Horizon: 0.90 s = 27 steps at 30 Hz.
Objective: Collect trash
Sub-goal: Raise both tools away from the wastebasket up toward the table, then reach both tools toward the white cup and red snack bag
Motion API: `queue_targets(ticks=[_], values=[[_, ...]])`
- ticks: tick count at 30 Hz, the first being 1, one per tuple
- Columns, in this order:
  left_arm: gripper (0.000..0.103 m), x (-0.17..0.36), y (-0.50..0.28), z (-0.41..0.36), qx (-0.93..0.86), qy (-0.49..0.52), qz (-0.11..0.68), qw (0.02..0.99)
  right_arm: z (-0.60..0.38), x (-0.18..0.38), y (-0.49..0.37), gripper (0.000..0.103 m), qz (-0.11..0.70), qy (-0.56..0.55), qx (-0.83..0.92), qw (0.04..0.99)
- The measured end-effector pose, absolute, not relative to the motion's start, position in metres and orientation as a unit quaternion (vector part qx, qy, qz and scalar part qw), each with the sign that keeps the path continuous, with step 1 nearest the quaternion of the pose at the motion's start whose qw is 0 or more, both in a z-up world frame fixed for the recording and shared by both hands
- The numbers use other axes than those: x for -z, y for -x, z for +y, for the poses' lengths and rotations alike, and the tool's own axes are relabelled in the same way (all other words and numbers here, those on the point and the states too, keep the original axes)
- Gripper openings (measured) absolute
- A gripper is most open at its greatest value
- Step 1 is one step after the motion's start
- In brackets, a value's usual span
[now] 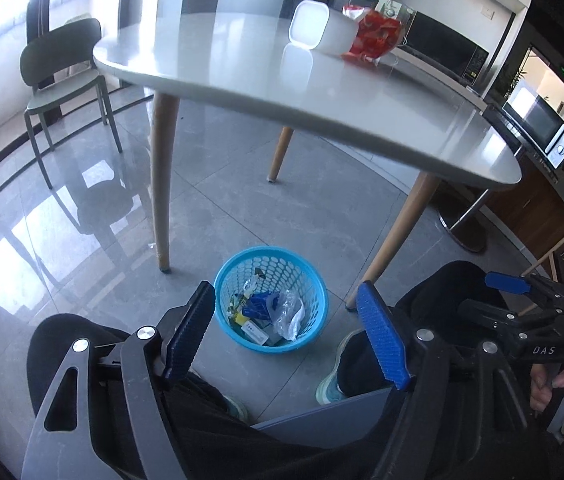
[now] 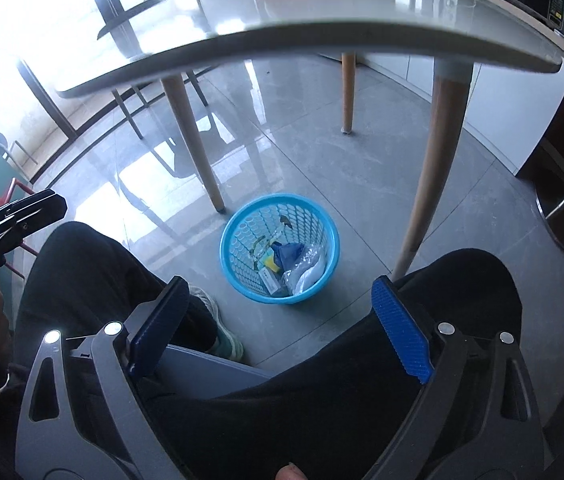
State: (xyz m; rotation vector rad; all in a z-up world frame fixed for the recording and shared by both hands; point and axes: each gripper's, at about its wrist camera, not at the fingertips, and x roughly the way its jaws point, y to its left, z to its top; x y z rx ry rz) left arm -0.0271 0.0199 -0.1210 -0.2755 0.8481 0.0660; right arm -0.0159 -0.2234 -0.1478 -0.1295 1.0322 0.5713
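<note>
A blue plastic basket (image 1: 272,304) stands on the floor in front of the table, also in the right wrist view (image 2: 280,248). It holds trash (image 1: 270,314): clear plastic wrap, blue wrappers, a small white box. My left gripper (image 1: 287,324) is open and empty, held above the person's knees, with the basket seen between its fingers. My right gripper (image 2: 280,318) is open and empty, also above the lap. The right gripper also shows at the right edge of the left wrist view (image 1: 521,292).
A white table (image 1: 242,76) on wooden legs (image 1: 160,184) carries a white box (image 1: 317,32) and a red bag (image 1: 373,34). A green chair (image 1: 62,76) stands at the far left. Microwaves (image 1: 541,128) sit on a counter at the right. The person's legs and shoes (image 1: 327,388) flank the basket.
</note>
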Motion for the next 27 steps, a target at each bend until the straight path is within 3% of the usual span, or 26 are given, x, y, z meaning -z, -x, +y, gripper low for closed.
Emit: queue_targets(ticks=[16,27], values=[[0.074,0.039,0.032,0.012,-0.016,0.09,0.316,0.944,-0.235,0.025,0.025,0.093,0.359,0.037,-0.289,0.887],[0.081,0.004,0.004,0.012,-0.001,0.063,0.266,0.962,-0.237,-0.004,-0.003,0.094,0.317,0.019,-0.282,0.905]])
